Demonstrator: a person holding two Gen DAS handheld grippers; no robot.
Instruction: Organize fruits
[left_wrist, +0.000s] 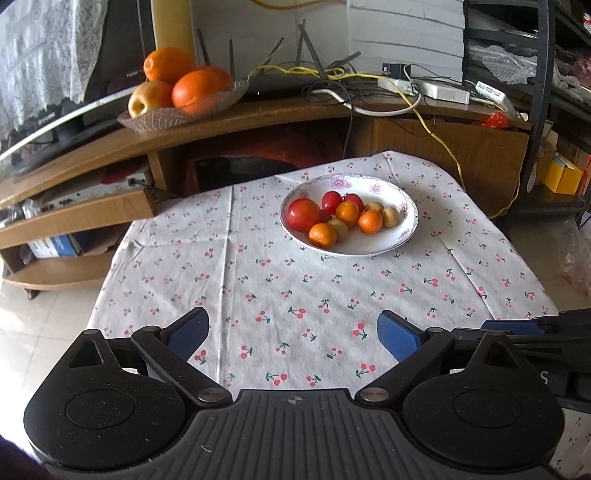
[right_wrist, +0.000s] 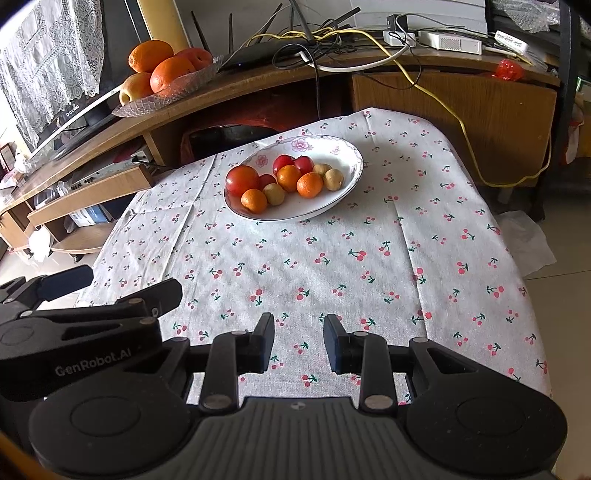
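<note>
The worktop (left_wrist: 258, 266) is covered with a white cloth printed with red cherries. Toward its far side stands a white plate (left_wrist: 399, 236) with a floral rim.

Contents of the plate:
- One large tomato (left_wrist: 303, 215) at the left edge, with smaller red tomatoes (left_wrist: 331, 201) behind it.
- Three small oranges (left_wrist: 370, 222) across the middle and front.
- Small tan fruits (left_wrist: 389, 216) among and to the right of the oranges; their kind cannot be determined.

All pieces lie touching or just beside one another in the left and middle of the plate; the near right part of the plate is bare.

The left hand-held gripper (left_wrist: 293, 332) is released, its blue-padded fingers (left_wrist: 397, 338) spread wide over the near part of the cloth, holding nothing. The right hand-held gripper (right_wrist: 299, 345) is also released, with a narrower gap between its dark fingers (right_wrist: 264, 341), and holds nothing. Both are well apart from the plate. In the right wrist view the left unit appears just beside the right one, at its left.

Behind the worktop runs a wooden shelf unit (left_wrist: 295, 110). On it rests a glass dish (left_wrist: 162, 120) holding large oranges (left_wrist: 195, 90) and an apple (left_wrist: 149, 98), near a tangle of cables (left_wrist: 332, 79).
</note>
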